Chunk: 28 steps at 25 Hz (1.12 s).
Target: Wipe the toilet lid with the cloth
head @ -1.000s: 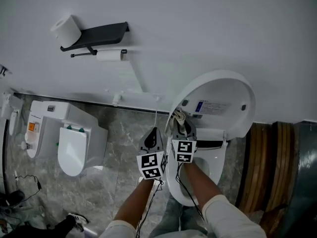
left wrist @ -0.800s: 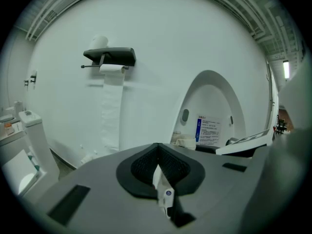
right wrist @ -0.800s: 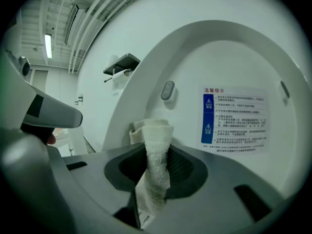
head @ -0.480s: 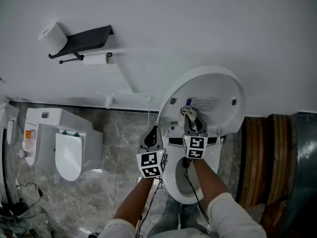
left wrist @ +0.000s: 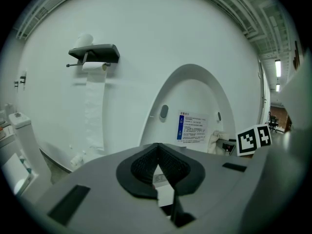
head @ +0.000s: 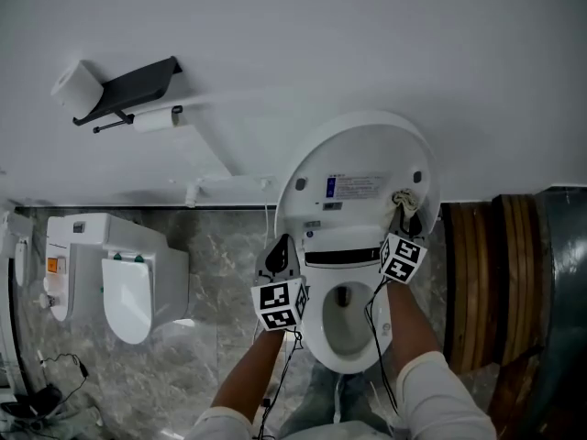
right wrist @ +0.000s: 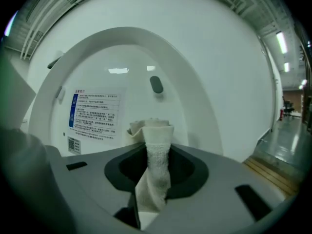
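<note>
White toilet lid point(head: 367, 149), cream cloth point(right wrist: 157, 155)

The right gripper point(head: 404, 214) is now at the right side of the raised toilet lid point(head: 359, 149). A second ago it sat at the lid's lower left, and half a second ago just under the label point(head: 356, 188). The cloth point(head: 401, 197) pinched in its jaws has travelled with it across the lid's inner face and now lies just below the right-hand bumper point(head: 417, 178), with the label off to its left. In the head view the paper holder point(head: 128, 85) sits farther left and the lid nearer the middle.
</note>
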Each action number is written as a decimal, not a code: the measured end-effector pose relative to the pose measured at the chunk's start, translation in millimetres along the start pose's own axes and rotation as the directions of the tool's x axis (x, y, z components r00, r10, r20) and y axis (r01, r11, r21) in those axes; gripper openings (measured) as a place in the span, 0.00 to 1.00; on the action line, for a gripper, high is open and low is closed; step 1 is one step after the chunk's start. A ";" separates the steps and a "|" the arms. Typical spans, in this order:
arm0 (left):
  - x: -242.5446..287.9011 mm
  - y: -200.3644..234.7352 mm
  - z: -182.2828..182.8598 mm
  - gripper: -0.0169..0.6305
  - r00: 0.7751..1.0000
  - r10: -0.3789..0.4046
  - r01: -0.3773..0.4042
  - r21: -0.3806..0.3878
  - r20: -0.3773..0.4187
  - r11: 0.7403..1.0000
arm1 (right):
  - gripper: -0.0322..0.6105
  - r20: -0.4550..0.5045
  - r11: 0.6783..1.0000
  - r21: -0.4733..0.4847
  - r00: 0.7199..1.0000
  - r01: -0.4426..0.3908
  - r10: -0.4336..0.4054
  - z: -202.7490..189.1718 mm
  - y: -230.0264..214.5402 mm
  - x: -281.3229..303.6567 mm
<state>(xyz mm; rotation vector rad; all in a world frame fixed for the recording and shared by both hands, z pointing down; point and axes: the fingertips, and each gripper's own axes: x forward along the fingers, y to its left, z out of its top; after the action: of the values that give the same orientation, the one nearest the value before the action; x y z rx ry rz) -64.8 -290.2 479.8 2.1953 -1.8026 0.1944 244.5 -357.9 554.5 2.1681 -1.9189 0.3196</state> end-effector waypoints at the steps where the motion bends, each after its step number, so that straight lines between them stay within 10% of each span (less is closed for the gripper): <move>1: -0.3 -0.6 -0.4 0.05 1.000 -0.001 0.001 0.000 -0.002 1.000 | 0.20 0.001 1.000 0.009 1.000 0.016 -0.016 -0.4 -5.9 0.2; 9: -6.3 7.8 -0.9 0.05 1.000 0.012 -0.012 -0.014 -0.003 1.000 | 0.20 0.008 0.998 0.021 0.998 0.056 -0.056 0.9 -21.0 -6.8; 13: -9.7 17.2 -8.0 0.05 1.000 0.028 -0.028 -0.011 -0.009 1.000 | 0.20 0.069 0.989 -0.055 0.987 -0.140 0.143 3.8 55.7 -38.7; 18: -8.0 28.8 -13.7 0.05 0.999 0.032 -0.033 -0.003 -0.016 0.999 | 0.20 0.056 0.894 -0.126 0.897 -0.430 0.439 -9.2 185.2 -69.7; 28: -6.8 45.1 -29.7 0.05 0.999 0.019 -0.017 0.030 -0.034 0.999 | 0.20 -0.012 0.837 -0.129 0.845 -0.532 0.535 -47.8 277.9 -53.5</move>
<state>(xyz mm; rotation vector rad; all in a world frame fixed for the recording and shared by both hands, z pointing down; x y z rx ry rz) -107.8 -282.4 512.3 2.1830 -1.8128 0.2635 -38.4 -325.2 590.6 1.5227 -2.4609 0.2505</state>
